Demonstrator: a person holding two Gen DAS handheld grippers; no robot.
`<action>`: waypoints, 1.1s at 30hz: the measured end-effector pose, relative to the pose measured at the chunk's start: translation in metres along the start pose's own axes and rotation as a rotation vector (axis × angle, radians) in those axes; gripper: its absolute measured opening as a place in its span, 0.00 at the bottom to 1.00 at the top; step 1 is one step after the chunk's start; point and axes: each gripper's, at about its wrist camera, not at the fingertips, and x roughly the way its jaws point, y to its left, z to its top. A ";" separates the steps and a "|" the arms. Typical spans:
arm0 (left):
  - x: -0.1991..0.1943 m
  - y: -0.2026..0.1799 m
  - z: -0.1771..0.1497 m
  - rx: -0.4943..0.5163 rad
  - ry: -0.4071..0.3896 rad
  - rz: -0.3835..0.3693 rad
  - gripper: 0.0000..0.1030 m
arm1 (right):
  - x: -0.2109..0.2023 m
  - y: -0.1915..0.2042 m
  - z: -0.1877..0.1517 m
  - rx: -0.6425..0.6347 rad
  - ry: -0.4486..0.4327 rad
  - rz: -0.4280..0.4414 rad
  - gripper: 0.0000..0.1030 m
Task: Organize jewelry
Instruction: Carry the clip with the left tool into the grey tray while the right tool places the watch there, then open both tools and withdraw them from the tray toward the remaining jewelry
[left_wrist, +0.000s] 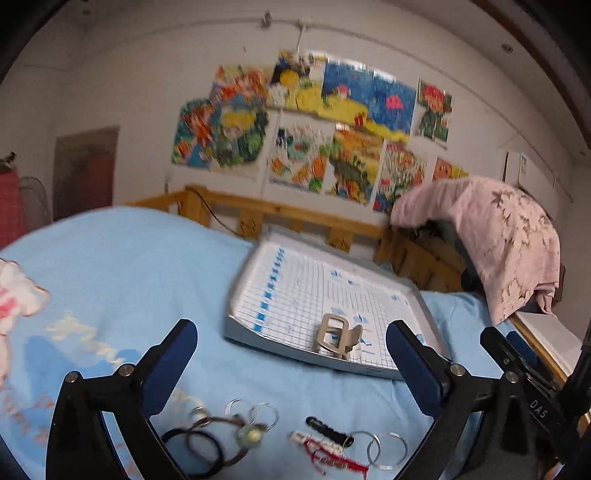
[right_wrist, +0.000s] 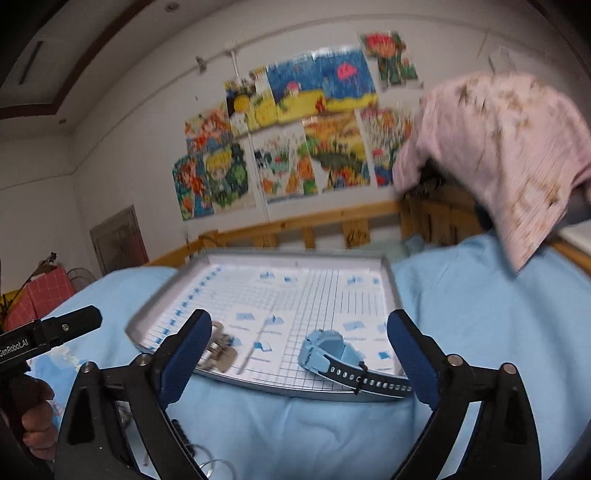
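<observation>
A grey tray (left_wrist: 255, 336) with a gridded liner lies on the blue bed sheet; it also shows in the right wrist view (right_wrist: 258, 384). A beige hair clip (left_wrist: 336, 334) stands in it, seen also in the right wrist view (right_wrist: 218, 350). A light blue watch with a dark strap (right_wrist: 332, 356) lies at the tray's front edge. Loose jewelry lies on the sheet below my left gripper (left_wrist: 291, 354): dark hair ties (left_wrist: 195, 446), silver rings (left_wrist: 388, 450), a red cord bracelet (left_wrist: 332, 458), a black clip (left_wrist: 328, 430). Both the left gripper and my right gripper (right_wrist: 299, 347) are open and empty.
A wooden bed rail (left_wrist: 280, 218) runs behind the tray. A pink cloth (left_wrist: 498, 240) hangs over the rail at right. Colourful drawings (left_wrist: 314, 129) cover the wall. A pink-white plush (left_wrist: 14, 295) lies at far left on the sheet.
</observation>
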 end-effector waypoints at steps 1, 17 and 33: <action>-0.014 0.001 -0.001 0.009 -0.022 0.008 1.00 | -0.008 0.003 0.003 -0.011 -0.005 -0.001 0.93; -0.173 0.015 -0.048 0.073 -0.142 0.015 1.00 | -0.193 0.054 -0.020 -0.049 -0.133 0.017 0.97; -0.234 0.038 -0.099 0.098 -0.103 0.066 1.00 | -0.267 0.056 -0.068 -0.039 -0.100 0.020 0.97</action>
